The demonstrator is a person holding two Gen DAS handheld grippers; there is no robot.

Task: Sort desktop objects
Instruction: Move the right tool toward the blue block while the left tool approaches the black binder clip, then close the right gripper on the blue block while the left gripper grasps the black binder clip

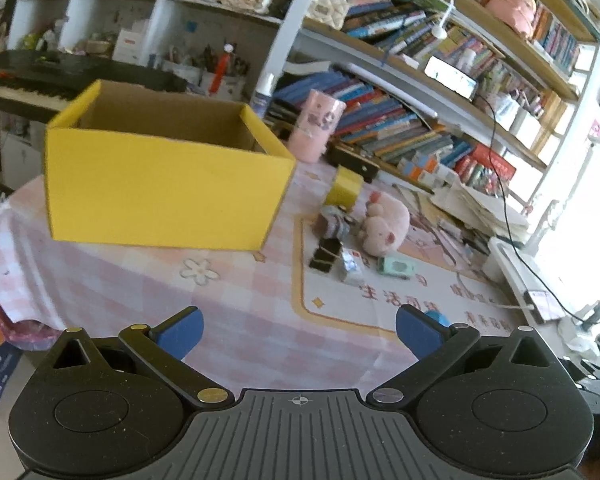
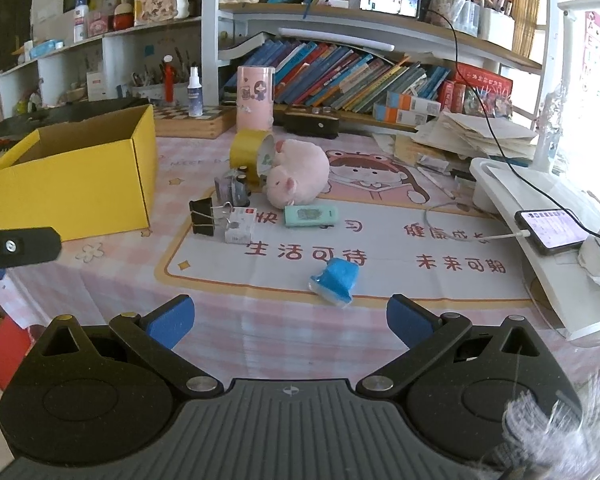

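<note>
Both grippers stand with their blue-padded jaws spread wide and nothing between them: the left gripper (image 1: 300,334) hangs above the pink checked tablecloth (image 1: 148,288) in front of the open yellow cardboard box (image 1: 164,184), and the right gripper (image 2: 290,320) hovers over the near edge of the printed desk mat (image 2: 400,240), touching nothing. In the right wrist view the tip of the left gripper shows at the left edge, just in front of the box. The box sits on the left side of the table with its top open; the part of its brown inside that shows is bare, though the floor of the box is hidden from both views. The things to be sorted lie on the mat, right of the box: a pink plush pig (image 2: 298,178) leaning against a roll of yellow tape (image 2: 246,152), a small patterned pack (image 2: 236,188) just in front of the tape, a black binder clip (image 2: 202,216) touching a small white carton (image 2: 240,224), a flat mint-green eraser case (image 2: 310,215) near the pig, and a blue and white wrapped item (image 2: 334,280) lying alone, nearest the right gripper. A tall pink cylinder (image 2: 255,98) stands behind the tape.
</note>
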